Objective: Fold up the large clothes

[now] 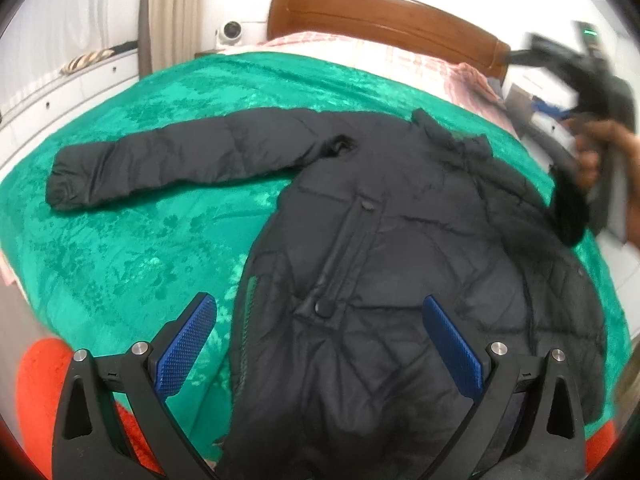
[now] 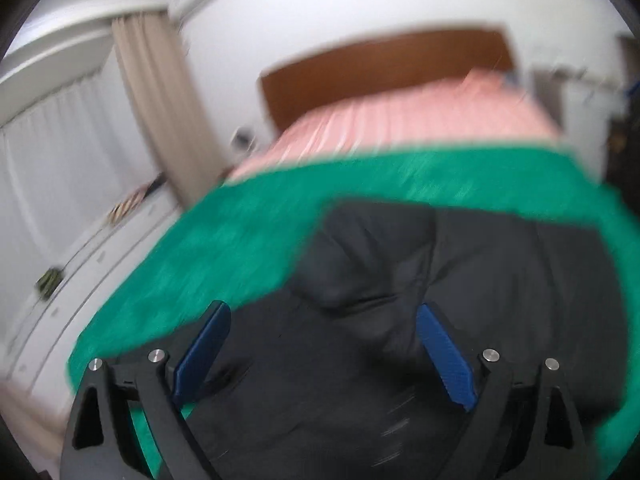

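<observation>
Lying on one blanket (image 1: 132,248): one jacket (image 1: 400,260).

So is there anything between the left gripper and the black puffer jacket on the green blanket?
Nothing visible. The left gripper is open directly over the black puffer jacket, which lies flat on the green blanket, with no object between them.

A bed (image 1: 384,20) with a wooden headboard carries a green blanket (image 1: 160,240). A black padded jacket (image 1: 380,280) lies flat on the blanket, one sleeve stretched sideways, collar toward the headboard.
</observation>
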A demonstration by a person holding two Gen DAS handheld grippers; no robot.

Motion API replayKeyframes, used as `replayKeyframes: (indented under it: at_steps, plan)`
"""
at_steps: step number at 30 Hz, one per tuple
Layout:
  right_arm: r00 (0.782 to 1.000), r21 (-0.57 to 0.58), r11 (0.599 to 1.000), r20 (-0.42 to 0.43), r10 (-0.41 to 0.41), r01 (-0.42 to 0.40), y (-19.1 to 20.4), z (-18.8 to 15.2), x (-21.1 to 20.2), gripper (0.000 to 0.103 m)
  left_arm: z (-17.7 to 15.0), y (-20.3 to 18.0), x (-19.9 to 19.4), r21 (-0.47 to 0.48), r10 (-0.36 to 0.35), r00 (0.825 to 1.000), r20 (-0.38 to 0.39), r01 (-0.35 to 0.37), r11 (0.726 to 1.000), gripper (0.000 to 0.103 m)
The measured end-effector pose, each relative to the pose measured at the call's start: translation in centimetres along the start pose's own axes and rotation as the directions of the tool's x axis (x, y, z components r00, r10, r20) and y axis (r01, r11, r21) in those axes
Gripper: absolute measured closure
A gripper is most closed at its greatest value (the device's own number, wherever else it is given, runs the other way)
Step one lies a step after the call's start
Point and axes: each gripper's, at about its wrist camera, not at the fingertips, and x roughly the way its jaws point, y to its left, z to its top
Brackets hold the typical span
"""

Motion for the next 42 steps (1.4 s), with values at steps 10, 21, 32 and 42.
replayKeyframes:
  at_steps: [10,21,32,42]
  plan:
    - [1.0,-0.127,0.992,-0.005,0.018,-0.018,0.0,-13.9,-8.6,0.011,-1.3,-1.2,0.0,0.036,-0.019,1.0,0.003,0.019,0.999,0.0]
    - [0.935,0.06,0.949,0.161,-0.315,0.309,-11.2,-21.5,-19.2,0.009,-0.2,-5.8,0.0,0.145,-0.034,0.999,0.029,0.03,0.989,0.0]
    - [0.879,0.072,0.943,0.345,-0.329,0.325,-12.5,-16.0,-19.9,0.005,2.7,-9.0,3.4,0.289,-0.031,0.99,0.137,-0.01,0.957,0.0]
    - [0.902,0.452,0.862,0.235,-0.361,0.228,-22.0,-21.0,-16.3,0.005,-0.2,-4.9,9.1,0.236,-0.055,0.997,0.057,0.04,0.971,0.0]
